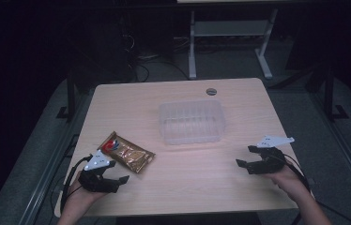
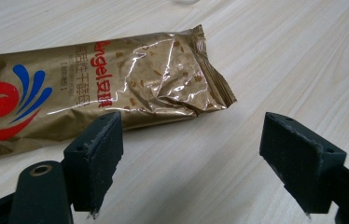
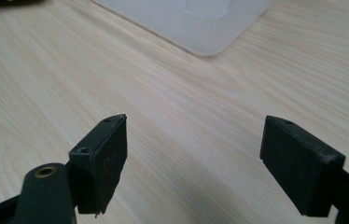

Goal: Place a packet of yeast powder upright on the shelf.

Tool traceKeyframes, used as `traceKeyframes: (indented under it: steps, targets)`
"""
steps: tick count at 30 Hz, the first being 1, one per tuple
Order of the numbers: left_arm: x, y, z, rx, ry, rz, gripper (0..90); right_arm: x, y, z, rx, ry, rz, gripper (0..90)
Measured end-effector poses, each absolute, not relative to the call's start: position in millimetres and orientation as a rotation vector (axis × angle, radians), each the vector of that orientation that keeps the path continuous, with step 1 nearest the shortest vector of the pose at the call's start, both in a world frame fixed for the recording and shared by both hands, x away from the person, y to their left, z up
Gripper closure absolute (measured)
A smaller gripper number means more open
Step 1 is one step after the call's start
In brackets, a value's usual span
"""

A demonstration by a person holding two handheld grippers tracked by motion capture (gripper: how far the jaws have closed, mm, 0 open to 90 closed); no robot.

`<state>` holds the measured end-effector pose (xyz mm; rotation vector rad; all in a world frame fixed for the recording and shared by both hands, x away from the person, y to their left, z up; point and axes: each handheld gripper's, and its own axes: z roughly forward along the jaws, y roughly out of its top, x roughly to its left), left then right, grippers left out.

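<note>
Gold foil snack packet [image 1: 127, 154] lies flat on the wooden table [image 1: 197, 187], at your near-left, just ahead of your left gripper [image 1: 112, 174]. Clear plastic container [image 1: 191, 121] sits mid-table, empty as far as the high view shows, well apart from the packet.

Your left gripper: jaws spread wide, nothing between them. In the left gripper view the packet [image 2: 93, 88] fills the upper left, its crimped end pointing toward the right of that view, and the left jaw's tip overlaps the packet's near long edge. Whether it touches the foil, you cannot tell from this angle. The gap between the jaws is over bare table, to the side of the packet's crimped end.

Your right gripper [image 1: 254, 159]: also spread wide and empty, held at the near-right. In the right gripper view the container's corner [image 3: 200, 28] shows ahead, bare table between.

The relation to mind: in the high view the packet's long axis runs diagonally, from upper left to lower right, and your left jaws sit off its near long side. Left hand is plainly the nearer; right hand is across the table, closer to the container than to the packet.

Judgement: the likely job is packet into container. For the pick, shift the left gripper so the jaws straddle the packet's short width, not its length. Foil is slick and crinkly; a bite near the middle should hold better than one on the crimp.
</note>
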<state>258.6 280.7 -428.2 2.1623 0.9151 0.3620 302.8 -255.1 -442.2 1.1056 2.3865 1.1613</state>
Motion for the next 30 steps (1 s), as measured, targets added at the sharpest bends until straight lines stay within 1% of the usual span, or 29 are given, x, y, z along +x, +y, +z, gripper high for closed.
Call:
traceKeyframes:
  steps: [5,9,10,15,20,21,22,23,26,30]
  targets:
    - [261,281,-427,2.149,0.922,0.366,21.7,302,-256,-443,1.113,2.386,1.163,22.4]
    - [265,281,-424,2.144,0.935,0.373,25.6,303,-257,-443,1.11,2.383,1.172,22.4]
    - [267,282,-421,2.145,0.937,0.396,32.9,304,-257,-444,1.106,2.39,1.168,22.4]
    - [276,287,-414,2.132,0.961,0.426,53.5,303,-254,-443,1.109,2.391,1.158,22.4]
    - [301,293,-407,2.111,1.011,0.427,74.0,303,-253,-442,1.111,2.383,1.164,22.4]
    - [301,293,-407,2.111,1.011,0.427,77.5,303,-253,-442,1.111,2.383,1.164,22.4]
    - [305,294,-406,2.107,1.015,0.425,77.5,303,-254,-442,1.107,2.384,1.154,22.4]
    - [313,295,-403,2.099,1.026,0.432,84.2,303,-254,-443,1.108,2.387,1.154,22.4]
    - [324,297,-402,2.079,1.046,0.44,89.6,303,-255,-443,1.116,2.386,1.154,22.4]
    - [337,300,-403,2.065,1.085,0.46,89.8,302,-256,-442,1.116,2.379,1.161,22.4]
